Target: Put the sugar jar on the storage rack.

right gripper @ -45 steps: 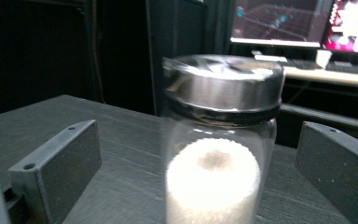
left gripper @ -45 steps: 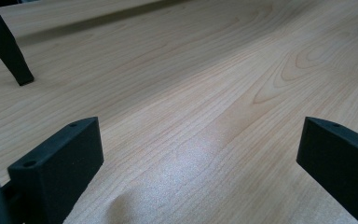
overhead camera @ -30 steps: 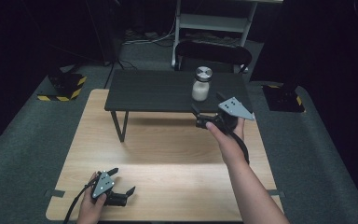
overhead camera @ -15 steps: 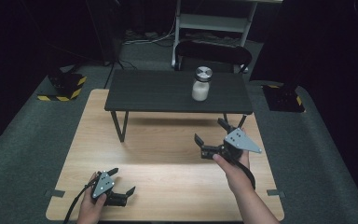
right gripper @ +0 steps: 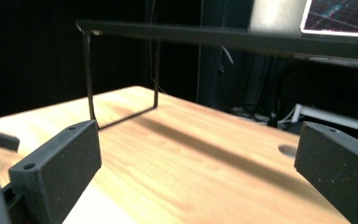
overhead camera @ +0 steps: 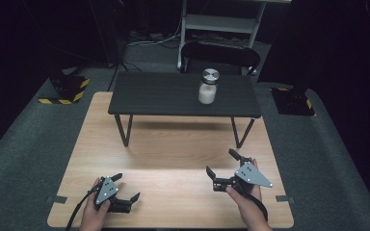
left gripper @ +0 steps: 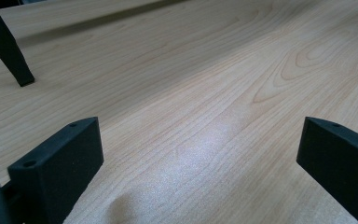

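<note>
On the small black raised table (overhead camera: 173, 94) at the far end of the light wooden worktop (overhead camera: 173, 159) stands the clear glass jar with a silver metal lid and white contents (overhead camera: 208, 86); upright, toward that table's right half, nothing touching it; I judge the placing part done, jar set down and let go.

Near the front edge I have both tools low over the wood; right gripper (overhead camera: 223, 166) sits at the front right, well apart from the jar, fingers spread wide and holding nothing; right gripper view confirms it, both black pads (right gripper: 56, 163) far apart with bare worktop between, thin black legs of the raised table (right gripper: 91, 74) ahead.

Left gripper (overhead camera: 125, 187) sits at the front left, fingers also spread and empty; left gripper view shows bare wood grain between the pads (left gripper: 60, 158) and one black table leg (left gripper: 7, 46) at the upper left.

What is left, as I read it: little or nothing; both hands parked at the near edge, no other object on the worktop to move; jar looks stable where it stands.
</note>
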Available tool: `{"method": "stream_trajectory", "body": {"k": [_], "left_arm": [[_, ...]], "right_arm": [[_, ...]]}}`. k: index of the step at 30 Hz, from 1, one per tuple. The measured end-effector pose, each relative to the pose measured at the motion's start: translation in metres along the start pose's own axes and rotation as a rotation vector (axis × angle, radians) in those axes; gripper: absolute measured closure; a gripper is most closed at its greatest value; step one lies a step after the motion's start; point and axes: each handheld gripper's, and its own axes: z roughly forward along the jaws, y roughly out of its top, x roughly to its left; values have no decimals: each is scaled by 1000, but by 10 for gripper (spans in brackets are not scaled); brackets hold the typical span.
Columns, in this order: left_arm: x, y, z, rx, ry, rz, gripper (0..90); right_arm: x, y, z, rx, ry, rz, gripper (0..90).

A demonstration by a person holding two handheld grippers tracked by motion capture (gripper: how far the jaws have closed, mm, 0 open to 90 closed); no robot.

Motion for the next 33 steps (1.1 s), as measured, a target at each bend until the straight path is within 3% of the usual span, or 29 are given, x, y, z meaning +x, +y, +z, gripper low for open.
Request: {"method": "stream_trajectory", "body": {"k": [7, 11, 16, 21, 26, 33], "left_arm": [[0, 0, 0, -1, -2, 2, 4], [0, 0, 0, -1, -1, 2, 4], [0, 0, 0, -1, -1, 3, 5], [-1, 0, 0, -2, 0, 3, 4], [0, 0, 0, -1, -1, 0, 5], [1, 0, 0, 1, -5, -2, 5]], "right_arm": [[1, -31, -15, 38, -35, 13, 3], [1, -42, -20, 64, -51, 33, 3], [2, -54, -24, 99, -65, 25, 3], [3, -60, -28, 123, -88, 30, 3], [3, -62, -29, 168, -113, 0, 3], [-4, -65, -31, 212, -118, 41, 3]]}}
